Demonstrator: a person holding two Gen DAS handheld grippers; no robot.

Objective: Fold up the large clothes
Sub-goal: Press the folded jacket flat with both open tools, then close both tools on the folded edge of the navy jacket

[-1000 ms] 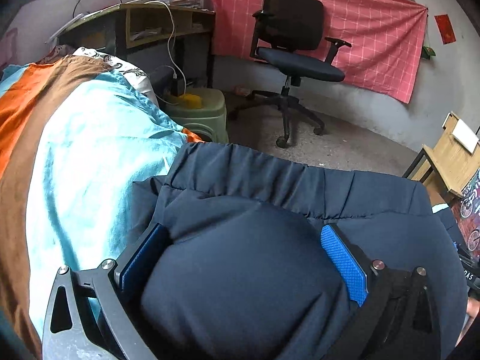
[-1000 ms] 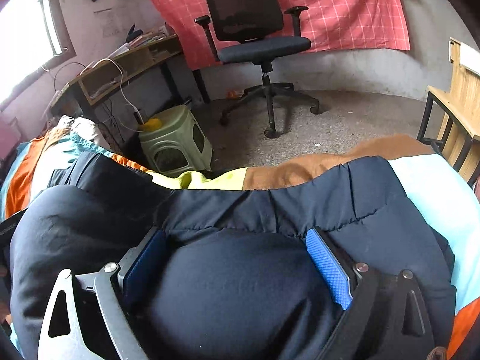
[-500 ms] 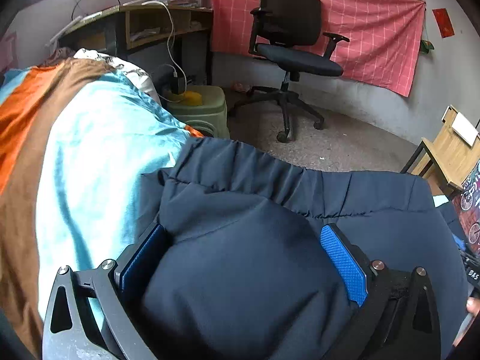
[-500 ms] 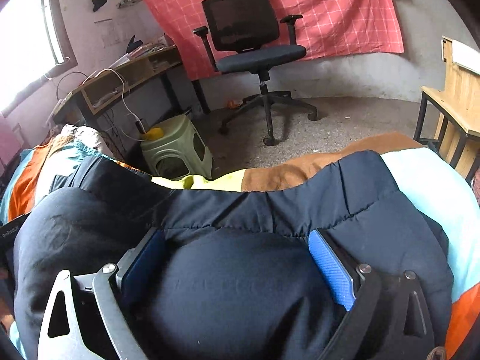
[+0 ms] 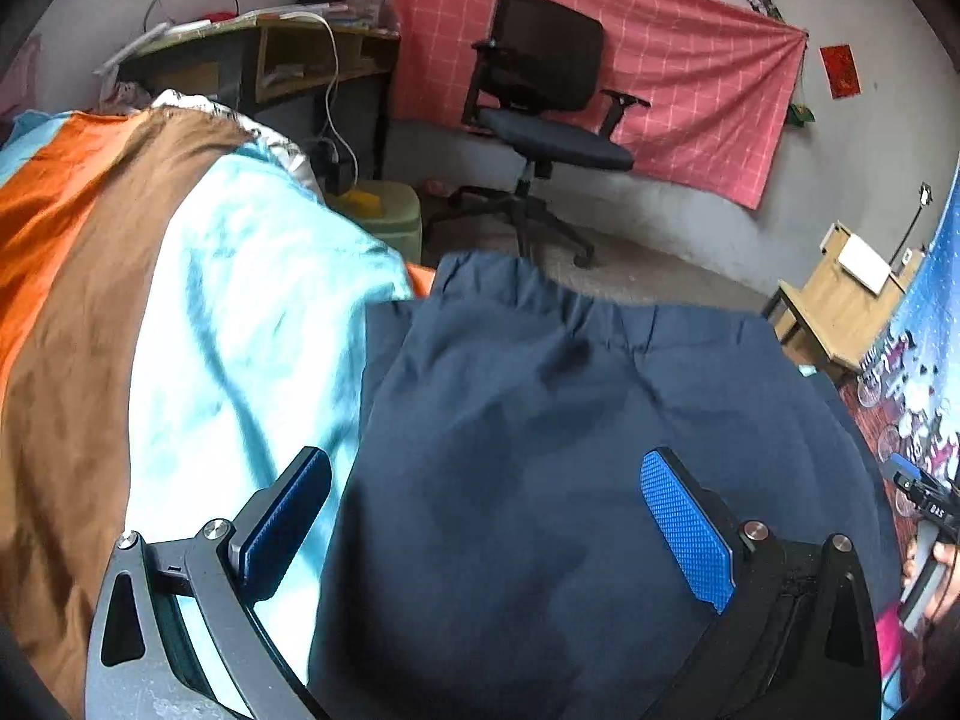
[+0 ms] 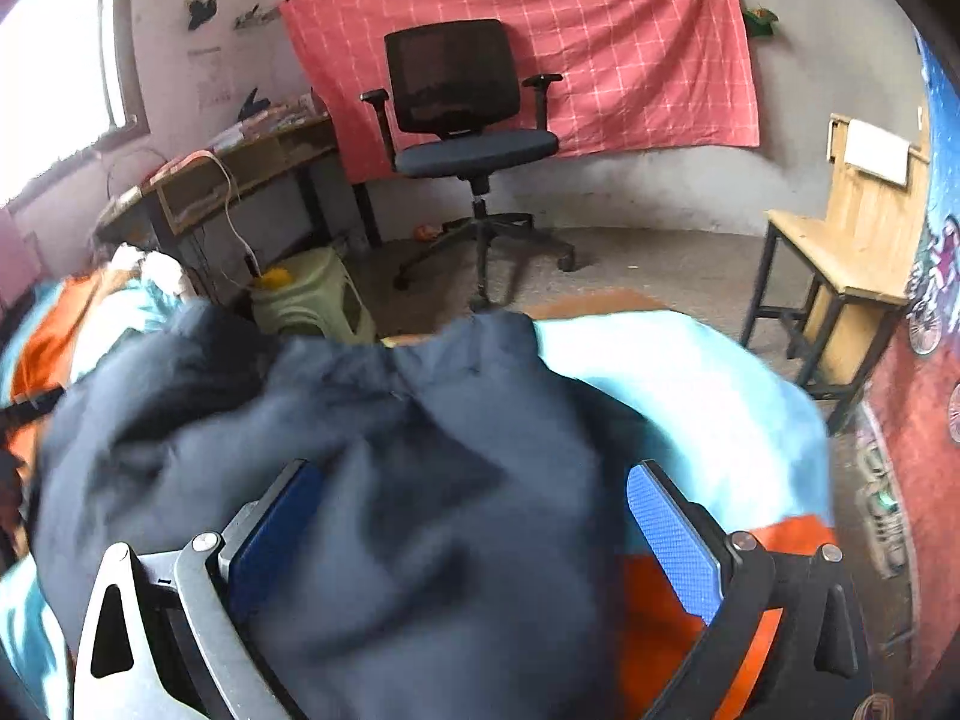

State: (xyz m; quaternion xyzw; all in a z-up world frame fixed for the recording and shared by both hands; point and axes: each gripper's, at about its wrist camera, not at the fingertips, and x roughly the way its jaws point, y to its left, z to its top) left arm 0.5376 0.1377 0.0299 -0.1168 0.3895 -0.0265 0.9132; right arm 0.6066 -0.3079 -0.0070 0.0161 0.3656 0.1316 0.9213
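between the blue pads of the left gripper [image 5: 486, 516] lies a dark navy padded jacket [image 5: 570, 450], spread flat; the jaws stand wide, the left pad clear of the cloth over the pale blue of the striped bedcover [image 5: 198, 330], the right pad set on the jacket without pinching it. the right gripper [image 6: 474, 531] is as wide as it goes, its jaws just having opened further; the jacket [image 6: 372, 480] bulges up between them, blurred, against the left pad, while the right pad stands apart from it over blue and orange bedding. neither claw has hold of anything. the garment rests on the bed, its elastic hem at the far edge nearest the floor. at the right rim of the left view a hand [image 5: 936, 570] grips a handle. just beyond the bed stands a green plastic stool [image 6: 312, 300] with a yellow object on top, beside a cluttered desk [image 6: 240, 174]. farther off, a black office chair [image 6: 468, 138] sits before a red checked cloth [image 6: 630, 48] hung on the wall, and a wooden table [image 6: 840, 264] stands to the right.
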